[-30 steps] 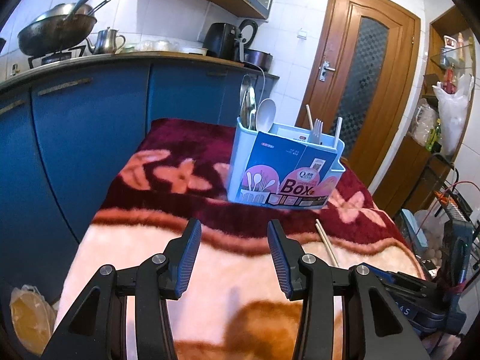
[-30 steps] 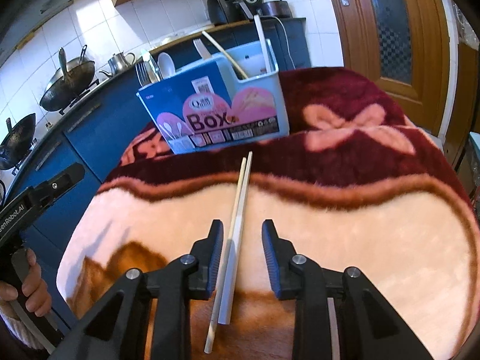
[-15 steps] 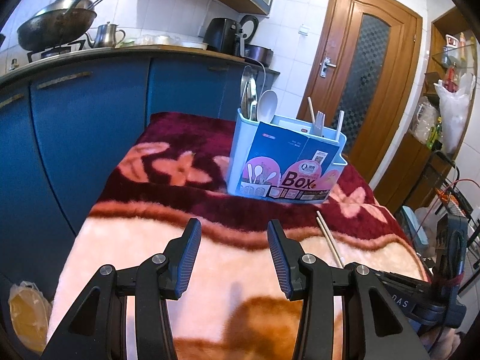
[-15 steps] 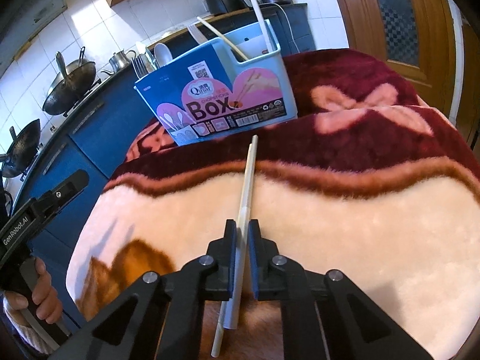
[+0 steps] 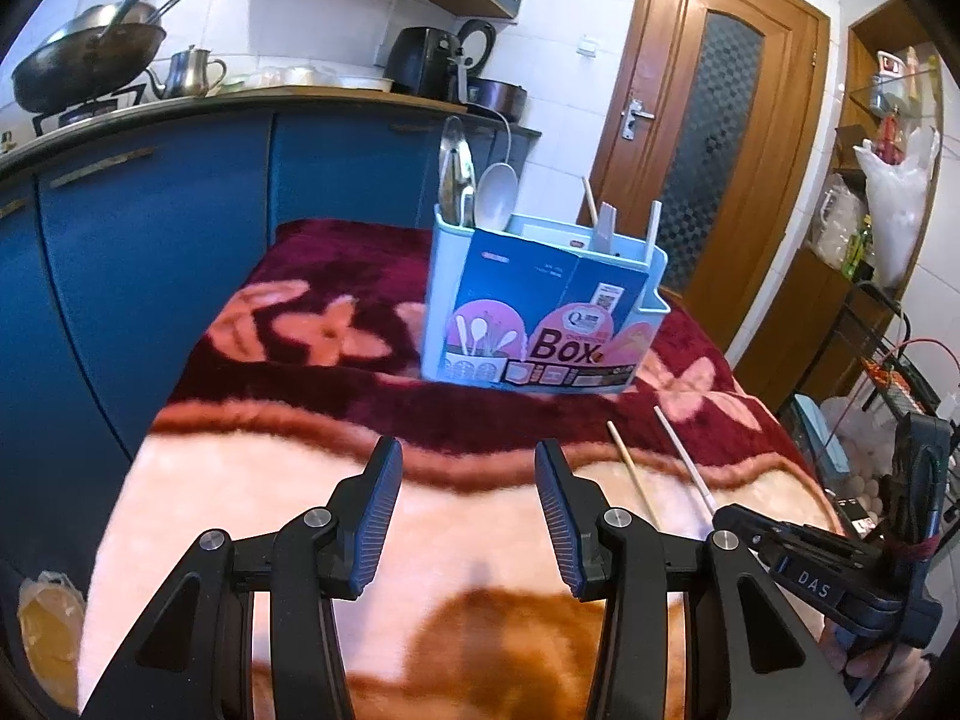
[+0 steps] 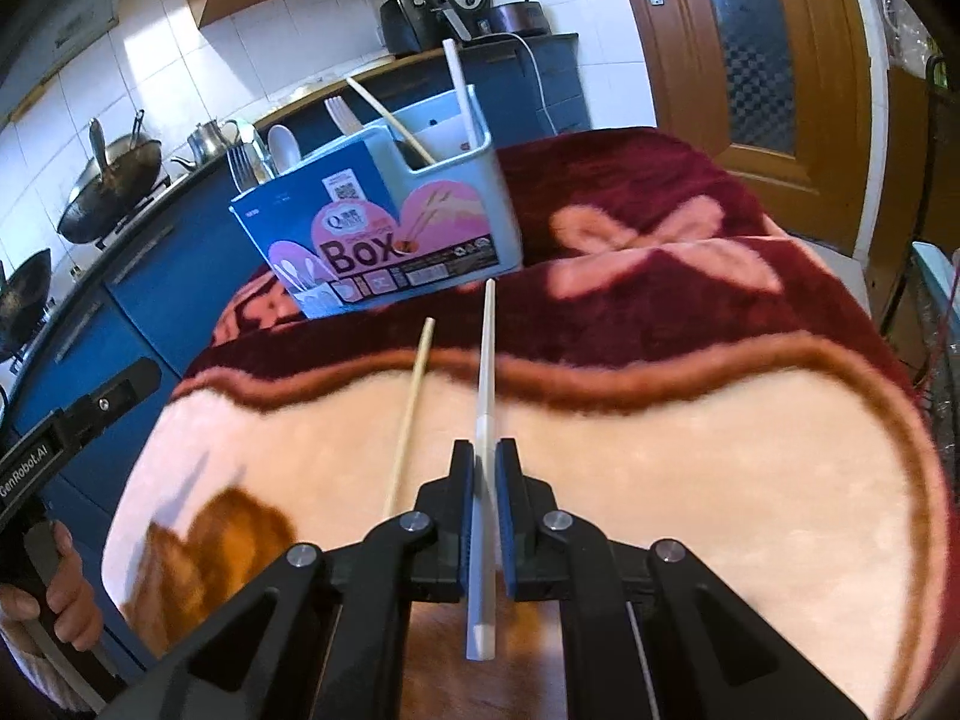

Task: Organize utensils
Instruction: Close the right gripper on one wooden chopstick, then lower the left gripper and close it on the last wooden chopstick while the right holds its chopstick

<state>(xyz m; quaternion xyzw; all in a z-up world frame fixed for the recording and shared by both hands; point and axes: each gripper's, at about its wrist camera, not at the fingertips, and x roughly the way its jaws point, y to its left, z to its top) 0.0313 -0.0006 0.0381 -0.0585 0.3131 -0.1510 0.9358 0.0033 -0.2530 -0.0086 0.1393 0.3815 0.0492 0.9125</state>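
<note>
Right hand-held gripper clamped on the white plastic chopstick, tip raised off the plush blanket-covered table. Next: carrying it far-left into the pale blue utensil box. Half a second earlier, lying beside the wooden chopstick (now apart). Left hand-held gripper wide open, empty.

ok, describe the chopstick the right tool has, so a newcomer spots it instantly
Start at the blue utensil box on the plush blanket. Two chopsticks lie in front of it, pointing toward the box. The one you want is the white chopstick, clamped in the right tool; its neighbour to the left is the thinner wooden chopstick, lying free.
</note>
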